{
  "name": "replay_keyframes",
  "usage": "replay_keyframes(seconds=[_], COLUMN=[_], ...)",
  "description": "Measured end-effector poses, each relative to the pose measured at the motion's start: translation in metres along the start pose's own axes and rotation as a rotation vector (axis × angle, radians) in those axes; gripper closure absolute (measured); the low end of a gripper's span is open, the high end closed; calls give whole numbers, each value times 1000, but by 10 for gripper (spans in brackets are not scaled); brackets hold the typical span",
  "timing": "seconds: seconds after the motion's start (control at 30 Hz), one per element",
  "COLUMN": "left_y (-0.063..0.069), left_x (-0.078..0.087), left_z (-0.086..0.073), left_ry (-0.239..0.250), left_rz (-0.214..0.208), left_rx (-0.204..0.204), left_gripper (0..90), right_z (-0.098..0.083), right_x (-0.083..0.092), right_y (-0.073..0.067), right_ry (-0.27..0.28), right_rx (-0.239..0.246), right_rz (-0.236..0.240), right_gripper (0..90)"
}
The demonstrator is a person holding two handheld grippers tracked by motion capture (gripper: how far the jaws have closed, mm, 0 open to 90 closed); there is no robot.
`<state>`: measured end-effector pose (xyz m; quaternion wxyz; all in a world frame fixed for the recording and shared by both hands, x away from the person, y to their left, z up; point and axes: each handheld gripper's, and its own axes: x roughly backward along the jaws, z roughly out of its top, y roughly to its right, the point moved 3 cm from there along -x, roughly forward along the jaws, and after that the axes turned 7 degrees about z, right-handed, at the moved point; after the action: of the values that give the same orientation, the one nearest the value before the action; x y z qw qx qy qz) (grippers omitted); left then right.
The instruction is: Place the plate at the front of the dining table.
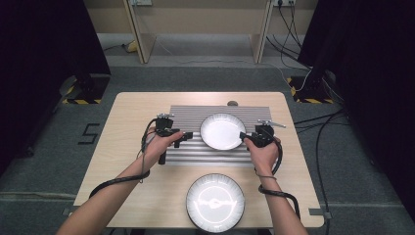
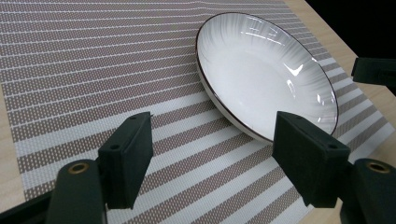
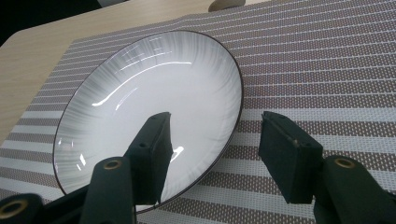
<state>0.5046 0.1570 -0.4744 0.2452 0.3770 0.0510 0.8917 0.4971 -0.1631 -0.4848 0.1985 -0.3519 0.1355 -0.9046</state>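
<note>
Plate (image 1: pixel 222 130) number one, white with a thin dark rim and fine ribbing round its wall, lies on a striped mat (image 1: pixel 186 112) that covers the middle of the table (image 1: pixel 127 105) toward its far edge. The plate sits right of the mat's centre, well inside the mat's far and near edges. In the left gripper view the plate (image 2: pixel 266 70) lies flat on the mat (image 2: pixel 93 70), ahead of the jaws and off to one side.

Both tongs flank it. The left gripper (image 1: pixel 178 138) is held over the mat just beside the plate's left rim; its jaws stand wide apart with nothing between them but striped cloth (image 2: pixel 210 158). The right gripper (image 1: pixel 246 138) is at the plate's right rim. Its jaws are also spread wide (image 3: pixel 215 158), one over the plate's white inside (image 3: pixel 154 93) and the other over the mat (image 3: pixel 327 70) outside the rim, so the rim runs between them. Whether either pad touches the china is hard to judge; they look clear of it.

A second plate (image 1: pixel 215 202), of the same sort, rests on the bare wood at the near edge of the table, between the person's forearms, well apart from the mat. A small round thing (image 1: pixel 232 103) lies just past the mat's far edge.
</note>
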Motion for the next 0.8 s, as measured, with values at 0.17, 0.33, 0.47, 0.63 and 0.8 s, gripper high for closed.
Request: replay_keyframes(seconds=[0.17,0.33,0.47,0.63,0.8], left_y=[1,3,3,1,-1], left_x=[8,15,20,24,29], left_z=[-6,-10,-15,-24,-33], left_ry=[12,24,23,8,9], left_rz=[-13,-12,-12,-12,-23], left_rx=[-13,-35,-51,-57,-48], left_gripper=[285,285,285,285,286], right_z=[-2,-6,-10,-14,-19], right_x=[4,8,11,16,21], right_y=[-3,-5,-4,-3,-1], right_ry=[0,0,-2,-4,-8], right_rx=[9,10,15,13,14], right_rz=[7,13,13,15,14], right_gripper=[441,440,439,438,438])
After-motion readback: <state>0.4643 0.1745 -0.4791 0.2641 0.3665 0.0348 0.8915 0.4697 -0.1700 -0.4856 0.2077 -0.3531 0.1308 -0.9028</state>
